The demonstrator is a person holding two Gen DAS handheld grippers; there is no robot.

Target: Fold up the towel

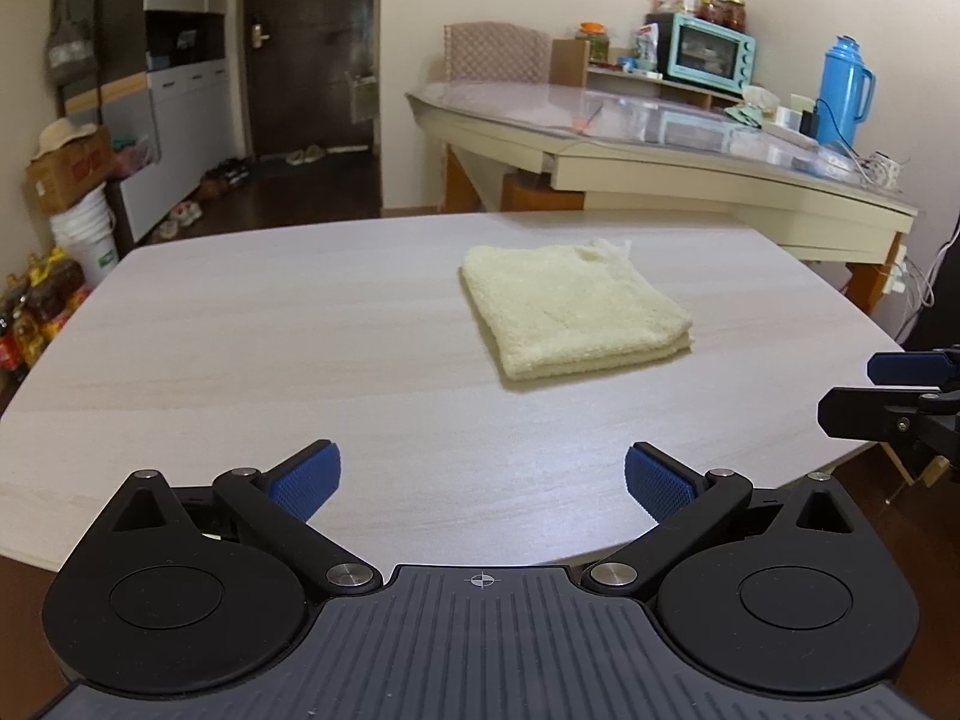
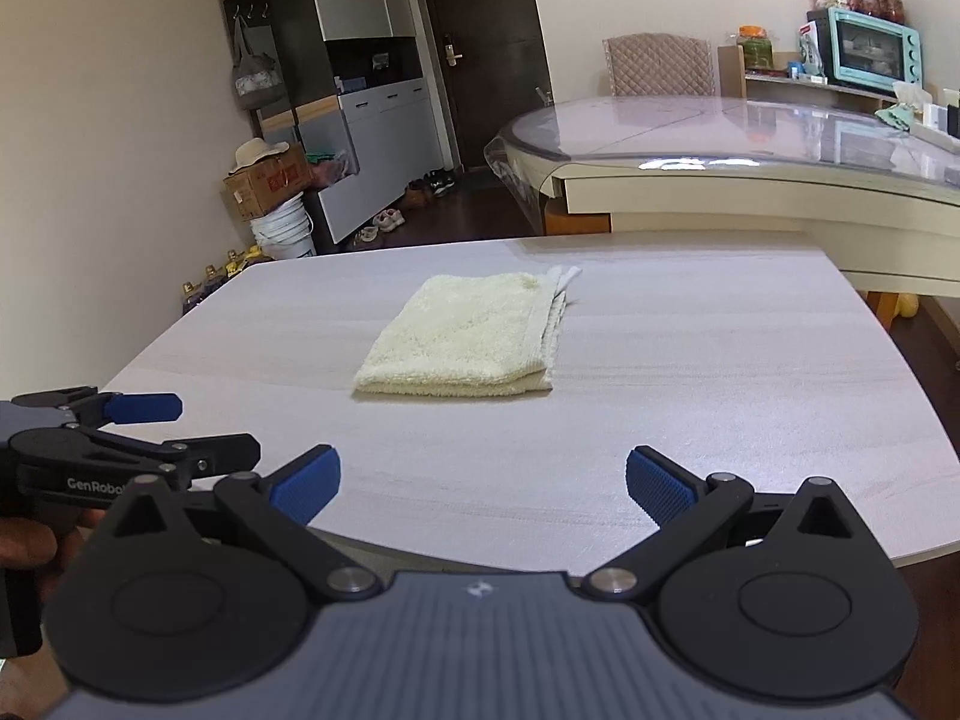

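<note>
Over the table [image 1: 240,360], both grippers hover open

A pale wood-grain table [image 1: 240,360] filled the middle of the frame. Behind it, at upper right, stood a cream glass-topped table [image 1: 660,138] bearing a turquoise toaster oven [image 1: 708,54] and a blue thermos jug [image 1: 843,90]. A dark door [image 1: 312,42] stood at upper centre; a cardboard box [image 1: 69,174] sat on white buckets [image 1: 87,237] at left.
</note>
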